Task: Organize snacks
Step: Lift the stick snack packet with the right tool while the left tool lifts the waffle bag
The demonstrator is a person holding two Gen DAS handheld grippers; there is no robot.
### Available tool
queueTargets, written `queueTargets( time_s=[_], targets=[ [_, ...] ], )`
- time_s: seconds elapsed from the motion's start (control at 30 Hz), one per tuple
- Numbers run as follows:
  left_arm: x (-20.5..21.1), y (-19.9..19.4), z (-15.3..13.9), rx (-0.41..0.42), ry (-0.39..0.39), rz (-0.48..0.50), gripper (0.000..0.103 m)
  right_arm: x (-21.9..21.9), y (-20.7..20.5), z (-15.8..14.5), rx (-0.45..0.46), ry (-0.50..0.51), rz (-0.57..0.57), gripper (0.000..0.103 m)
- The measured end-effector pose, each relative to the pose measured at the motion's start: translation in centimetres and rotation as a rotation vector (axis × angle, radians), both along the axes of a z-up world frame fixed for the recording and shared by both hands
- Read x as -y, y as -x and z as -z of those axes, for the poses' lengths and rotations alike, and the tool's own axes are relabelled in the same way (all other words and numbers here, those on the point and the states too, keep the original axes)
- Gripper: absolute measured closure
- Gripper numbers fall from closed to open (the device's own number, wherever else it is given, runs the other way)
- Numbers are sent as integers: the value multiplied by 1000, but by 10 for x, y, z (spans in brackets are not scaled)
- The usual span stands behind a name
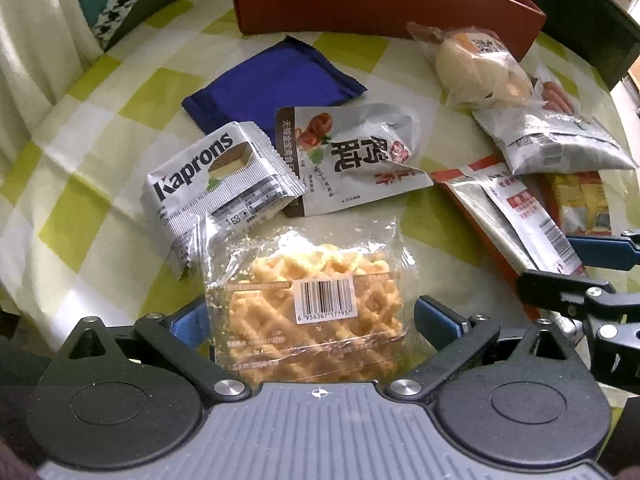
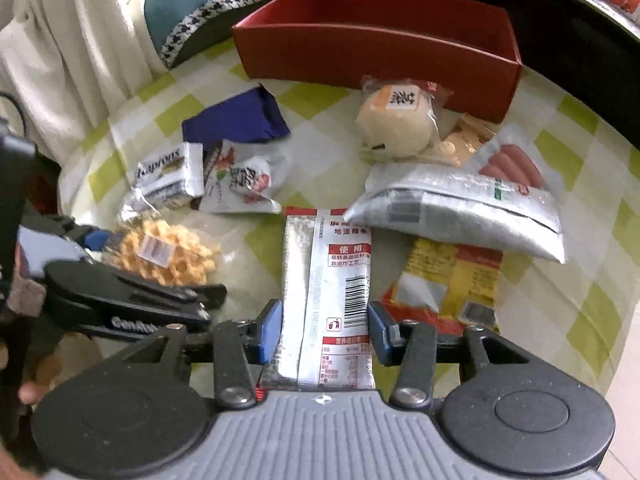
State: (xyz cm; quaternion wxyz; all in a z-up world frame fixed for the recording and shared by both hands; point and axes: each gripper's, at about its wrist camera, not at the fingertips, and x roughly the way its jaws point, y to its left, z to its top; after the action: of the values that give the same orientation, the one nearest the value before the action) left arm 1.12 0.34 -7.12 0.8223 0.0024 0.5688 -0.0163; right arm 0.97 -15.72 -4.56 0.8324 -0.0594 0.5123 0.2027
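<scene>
My left gripper (image 1: 312, 316) is open, its blue pads on either side of a clear waffle packet (image 1: 308, 304), not visibly pinching it. The packet also shows in the right wrist view (image 2: 160, 254). My right gripper (image 2: 325, 326) is open around a long silver and red snack sachet (image 2: 328, 292), its pads close to both edges. A red box (image 2: 380, 52) stands at the back of the table. A Kaprons wafer pack (image 1: 218, 178), a white pouch with Chinese print (image 1: 352, 160), a bun pack (image 2: 396, 124) and a sausage bag (image 2: 460, 204) lie between.
A blue cloth (image 1: 272, 84) lies before the red box (image 1: 380, 4). A yellow packet (image 2: 448, 280) lies under the sausage bag. The checked green and white tablecloth (image 1: 80, 168) covers a round table. A cushioned chair (image 2: 192, 4) stands at the back left.
</scene>
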Motion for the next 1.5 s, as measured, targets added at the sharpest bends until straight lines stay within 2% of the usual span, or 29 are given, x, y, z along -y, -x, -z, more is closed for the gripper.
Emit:
queueTargets(
  time_s=[0.13,0.27,0.5,0.6,0.67,0.83,0.97,1.07,1.13,1.23,1.37,1.5],
  targets=[
    [-3,6,-8,20,8,-24,20,5,12,1,2,-4,13,54],
    [-12,11,-13,14,39,-56,24,7,23,2,9,-4,31,55],
    [-10,18,-27,62,4,-43,31,11,33,-2,35,-6,55,55],
    [-12,18,-29,59,23,-56,36,11,31,-1,36,4,60,55],
    [-8,16,-26,59,-4,-42,33,7,29,2,26,13,49,55],
    [-3,5,-6,-5,-33,-60,4,2,21,12,-2,31,46,55],
    [3,4,1,24,-65,-38,0,0,15,14,-5,29,43,55],
    [1,3,3,36,-35,-63,0,0,14,13,-4,28,41,55],
    [2,7,-2,52,-18,-32,15,1,15,12,-1,28,41,55],
    [6,12,-10,69,-43,8,21,2,18,11,4,23,43,55],
    [4,14,-22,78,-25,10,29,6,24,0,31,-3,53,56],
    [4,20,-33,90,-7,13,43,7,29,-10,54,-20,59,56]
  ],
)
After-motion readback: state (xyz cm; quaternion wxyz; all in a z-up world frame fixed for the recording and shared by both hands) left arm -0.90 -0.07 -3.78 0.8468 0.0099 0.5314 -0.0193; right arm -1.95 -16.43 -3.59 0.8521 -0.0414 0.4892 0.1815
